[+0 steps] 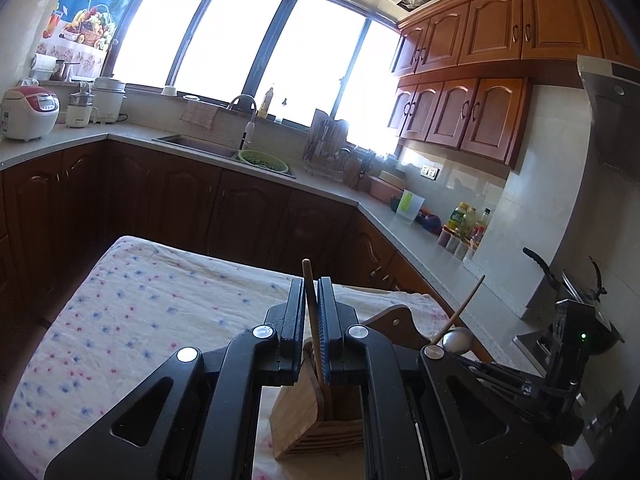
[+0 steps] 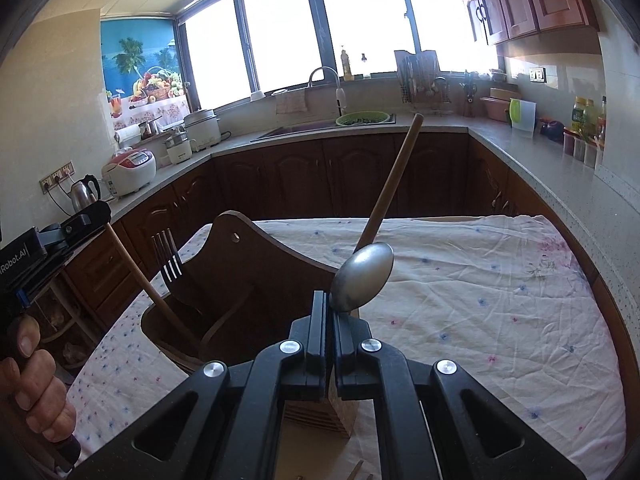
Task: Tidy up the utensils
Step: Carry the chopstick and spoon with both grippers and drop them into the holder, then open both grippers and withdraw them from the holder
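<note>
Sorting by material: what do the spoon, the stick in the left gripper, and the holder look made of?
Spoon: dull grey metal, soft sheen. Stick in the left gripper: light wood or bamboo, matte. Holder: brown wood, visible layered edges.

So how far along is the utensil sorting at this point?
Partly done: a fork and a wooden handle already stand in the wooden holder. In hand: the left gripper is shut on a wooden stick over the holder, and the right gripper on a metal spoon. Both remain to be put in.
</note>
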The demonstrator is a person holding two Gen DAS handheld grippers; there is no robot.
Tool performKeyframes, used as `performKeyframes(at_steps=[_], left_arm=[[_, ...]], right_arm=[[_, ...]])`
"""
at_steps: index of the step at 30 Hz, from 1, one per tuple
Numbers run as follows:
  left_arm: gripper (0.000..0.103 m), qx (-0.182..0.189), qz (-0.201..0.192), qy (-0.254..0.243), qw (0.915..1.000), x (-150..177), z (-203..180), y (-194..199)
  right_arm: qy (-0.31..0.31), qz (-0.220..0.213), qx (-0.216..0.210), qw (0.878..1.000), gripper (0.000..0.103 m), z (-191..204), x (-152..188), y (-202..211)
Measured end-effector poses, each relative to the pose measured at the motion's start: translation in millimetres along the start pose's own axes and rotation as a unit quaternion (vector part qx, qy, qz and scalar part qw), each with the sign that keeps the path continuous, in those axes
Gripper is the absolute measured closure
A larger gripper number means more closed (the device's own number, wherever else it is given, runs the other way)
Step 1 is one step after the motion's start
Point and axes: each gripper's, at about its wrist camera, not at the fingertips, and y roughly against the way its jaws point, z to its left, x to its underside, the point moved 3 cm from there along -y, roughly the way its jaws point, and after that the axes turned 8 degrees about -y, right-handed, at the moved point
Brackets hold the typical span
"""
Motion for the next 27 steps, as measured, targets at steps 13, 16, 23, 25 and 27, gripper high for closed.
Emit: performKeyframes(at_steps=[13,16,23,25,27], left_arm=[[0.025,-0.011,-0.021,0.043,0.9988,-11,15,47],[0.015,-0.018,-0.032,0.048,0.9981,-11,18,68],[0.007,-0.028,-0.03,0.052,0.9978,9,23,106],[0.007,-0.031,-0.024,0.055,0.9977,18,24,114],[0.007,-0.032,-0.017,0.06,0.9975,28,26,122]], right_arm=[[-0.08,-0.072,-0.024,0.994,0.026,-20,-6,60],[-0.09,-0.101,-0.032,0.99,0.013,-22,-5,87],[-0.1,-0.147,-0.036,0.983,0.003,-24,17,148],[-0.102,-0.156,-0.03,0.982,0.003,-26,27,163],[-0.103,-0.162,-0.023,0.981,0.002,-26,37,176]])
